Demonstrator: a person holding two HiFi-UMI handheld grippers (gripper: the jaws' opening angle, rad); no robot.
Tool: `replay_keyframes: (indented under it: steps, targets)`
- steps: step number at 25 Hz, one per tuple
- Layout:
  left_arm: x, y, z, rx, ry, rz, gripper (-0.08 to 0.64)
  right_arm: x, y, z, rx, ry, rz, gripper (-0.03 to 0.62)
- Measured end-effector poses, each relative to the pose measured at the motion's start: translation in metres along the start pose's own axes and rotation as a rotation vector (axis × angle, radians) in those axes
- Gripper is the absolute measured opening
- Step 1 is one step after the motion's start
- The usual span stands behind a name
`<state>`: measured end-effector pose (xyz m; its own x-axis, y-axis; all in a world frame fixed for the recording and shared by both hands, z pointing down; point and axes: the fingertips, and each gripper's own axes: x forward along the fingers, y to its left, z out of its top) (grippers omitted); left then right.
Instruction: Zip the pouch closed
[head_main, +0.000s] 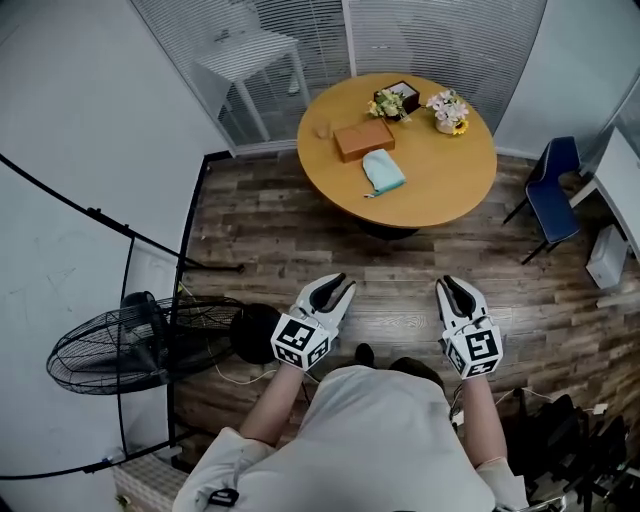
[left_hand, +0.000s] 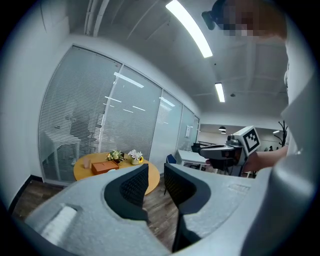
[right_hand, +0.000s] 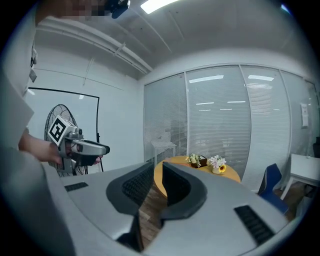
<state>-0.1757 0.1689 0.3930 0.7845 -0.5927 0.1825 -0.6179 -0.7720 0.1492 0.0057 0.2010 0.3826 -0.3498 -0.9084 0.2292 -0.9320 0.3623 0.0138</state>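
The pouch (head_main: 383, 171), light teal, lies on the round wooden table (head_main: 440, 180) far ahead of me, well beyond both grippers. My left gripper (head_main: 340, 283) hangs over the wooden floor, its jaws a little apart with nothing between them (left_hand: 156, 172). My right gripper (head_main: 452, 285) is level with it on the right, jaws also slightly apart and empty (right_hand: 158, 170). Both point toward the table (right_hand: 172, 162). Neither gripper view shows the pouch clearly.
On the table stand an orange box (head_main: 363, 138), a dark box with flowers (head_main: 392, 100), a flower pot (head_main: 447, 110) and a small cup (head_main: 322, 128). A blue chair (head_main: 555, 195) is at the right, a floor fan (head_main: 130, 345) at the left, glass walls with blinds behind.
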Motion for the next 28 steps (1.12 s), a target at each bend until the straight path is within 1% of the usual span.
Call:
replay_keyframes:
  steps: [7,10,14,18,28]
  targets:
    - [0.013,0.022,0.002,-0.013,0.004,-0.009,0.093,0.021,-0.008,0.001,0.000,0.014,-0.022,0.049]
    - [0.022,0.029,0.003,-0.018,0.012,-0.005,0.093,0.031,-0.015,0.002,0.003,0.018,-0.017,0.049]
    - [0.035,0.039,0.006,-0.016,0.015,0.014,0.092,0.051,-0.025,0.004,-0.007,0.020,0.012,0.049]
    - [0.056,0.055,0.012,-0.021,0.004,0.051,0.092,0.079,-0.040,0.006,-0.027,0.027,0.053,0.049]
    - [0.132,0.093,0.025,-0.051,0.008,0.126,0.093,0.156,-0.106,0.011,-0.042,0.052,0.152,0.049]
